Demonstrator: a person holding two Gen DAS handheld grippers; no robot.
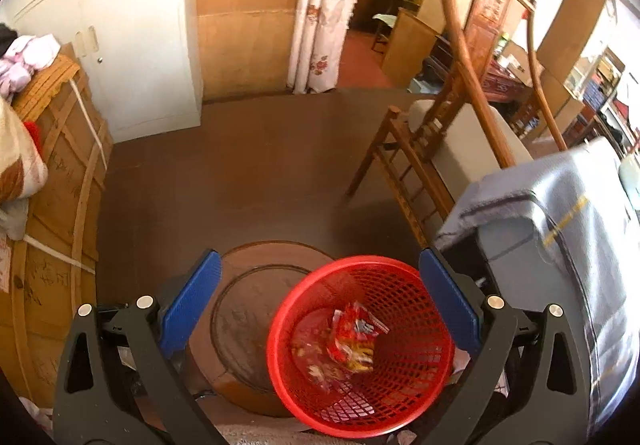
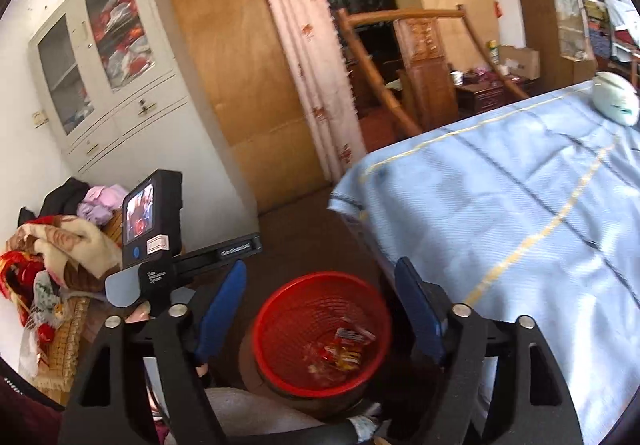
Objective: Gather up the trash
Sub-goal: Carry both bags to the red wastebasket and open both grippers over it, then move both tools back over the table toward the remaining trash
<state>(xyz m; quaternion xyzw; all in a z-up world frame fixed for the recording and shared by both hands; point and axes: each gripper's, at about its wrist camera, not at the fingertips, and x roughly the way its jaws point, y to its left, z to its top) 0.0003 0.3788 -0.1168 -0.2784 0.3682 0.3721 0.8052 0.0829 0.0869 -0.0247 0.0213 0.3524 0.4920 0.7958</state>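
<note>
Both hand-held grippers, left & right, spread wide (empty) above red basket w/ wrappers.

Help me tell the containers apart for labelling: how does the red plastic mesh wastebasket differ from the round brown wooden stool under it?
The red plastic mesh wastebasket is bright red; the round brown wooden stool is dark brown. The wastebasket has perforated lattice walls and holds snack wrappers; the stool is a solid flat top with an inset ring. The wastebasket sits on the stool, toward its right edge. Both are round.
</note>
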